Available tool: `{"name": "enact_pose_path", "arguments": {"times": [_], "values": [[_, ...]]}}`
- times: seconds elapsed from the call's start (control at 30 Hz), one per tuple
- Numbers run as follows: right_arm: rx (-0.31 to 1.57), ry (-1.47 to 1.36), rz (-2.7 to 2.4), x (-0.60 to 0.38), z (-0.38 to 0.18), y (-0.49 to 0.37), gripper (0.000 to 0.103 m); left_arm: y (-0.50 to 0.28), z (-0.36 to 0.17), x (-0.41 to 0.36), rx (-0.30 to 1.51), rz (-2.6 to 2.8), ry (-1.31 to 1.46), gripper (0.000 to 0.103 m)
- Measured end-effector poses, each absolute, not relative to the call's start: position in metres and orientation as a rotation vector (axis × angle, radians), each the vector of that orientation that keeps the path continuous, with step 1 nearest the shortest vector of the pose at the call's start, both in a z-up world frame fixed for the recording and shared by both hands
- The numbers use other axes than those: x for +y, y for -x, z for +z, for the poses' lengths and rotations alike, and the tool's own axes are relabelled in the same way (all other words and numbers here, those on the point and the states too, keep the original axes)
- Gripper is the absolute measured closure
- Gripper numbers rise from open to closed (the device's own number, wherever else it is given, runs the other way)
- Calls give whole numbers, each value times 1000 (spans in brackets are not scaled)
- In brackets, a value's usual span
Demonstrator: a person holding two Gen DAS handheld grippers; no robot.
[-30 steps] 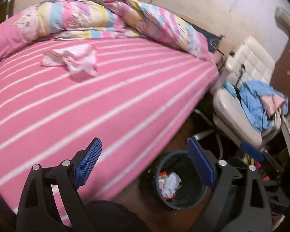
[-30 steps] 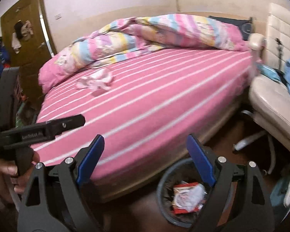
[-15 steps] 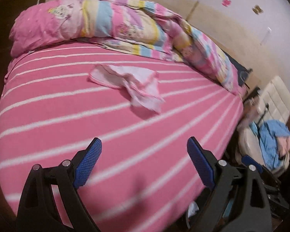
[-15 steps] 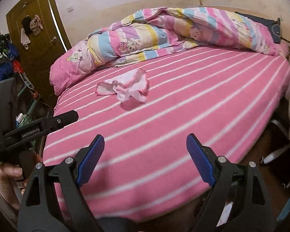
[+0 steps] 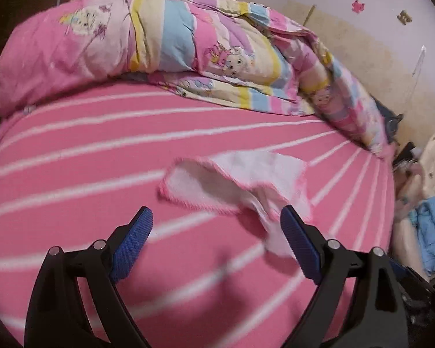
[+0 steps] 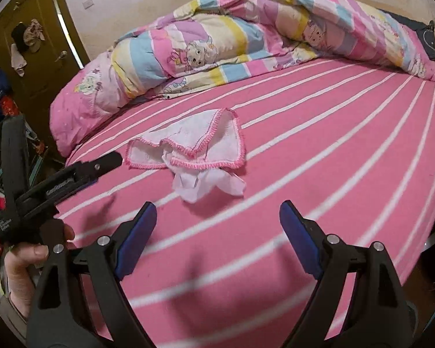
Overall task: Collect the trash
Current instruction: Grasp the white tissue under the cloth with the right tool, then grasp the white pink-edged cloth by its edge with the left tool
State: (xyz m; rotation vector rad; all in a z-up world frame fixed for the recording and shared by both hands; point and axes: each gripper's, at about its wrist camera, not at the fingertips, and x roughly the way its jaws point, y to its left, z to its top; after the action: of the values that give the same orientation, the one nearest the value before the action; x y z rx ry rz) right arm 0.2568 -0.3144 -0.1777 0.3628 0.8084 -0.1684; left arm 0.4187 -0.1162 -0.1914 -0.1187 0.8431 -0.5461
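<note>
The left gripper point(image 5: 214, 232) is wide open and holds nothing; its blue pads point(image 5: 132, 246) stand far apart above the pink striped bed sheet point(image 5: 72, 179). The right gripper point(image 6: 217, 223) is also released, with empty space between its pads.

In the left wrist view the trash lies just ahead of the left gripper and a little toward its right finger. This finger already hides the near tip of the crumpled white tissue point(image 6: 206, 184). In the right wrist view the same pile lies ahead and a little toward the left finger, clearly farther away. So I judge that the left gripper is the nearer one. Its black frame enters the right view from the left edge, held by a hand point(image 6: 23, 264).

The pile is in the middle part of the bed, well apart from the folded blanket point(image 6: 217, 40) at the far edge. It is two things: a white cloth with pink stitched border point(image 6: 188, 139), lying flat and folded, with its long axis across the view, and the tissue that comes out from under its near edge. The tissue looks soft and light. It is probably the real trash, but I cannot say if the cloth belongs to it.
</note>
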Motion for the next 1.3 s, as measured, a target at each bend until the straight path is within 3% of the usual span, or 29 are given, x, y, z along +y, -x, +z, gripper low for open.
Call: {"name": "enact_pose_path", "arguments": {"times": [0.53, 0.63, 0.7, 0.77, 0.87, 0.93, 1.07, 1.1, 1.3], "values": [[898, -353, -200, -314, -227, -335, 19, -483, -217, -143, 913, -526, 37, 16], [925, -339, -194, -313, -236, -344, 30, -490, -231, -146, 966, -553, 69, 17], [941, -320, -187, -312, -243, -350, 42, -494, -239, -147, 996, -560, 100, 18], [954, -308, -188, -311, -248, -354, 45, -494, -243, -150, 999, -567, 99, 18], [952, -282, -203, -309, -253, -355, 51, -494, -245, -156, 1011, -571, 80, 36], [949, -258, -214, -307, -255, -355, 61, -492, -246, -157, 1018, -568, 70, 57], [948, -238, -218, -305, -256, -353, 95, -492, -248, -157, 1051, -589, 96, 88], [945, -238, -218, -304, -256, -350, 99, -493, -248, -156, 1062, -597, 115, 93], [915, -267, -233, -309, -246, -334, 100, -493, -241, -143, 1081, -651, 263, 96]]}}
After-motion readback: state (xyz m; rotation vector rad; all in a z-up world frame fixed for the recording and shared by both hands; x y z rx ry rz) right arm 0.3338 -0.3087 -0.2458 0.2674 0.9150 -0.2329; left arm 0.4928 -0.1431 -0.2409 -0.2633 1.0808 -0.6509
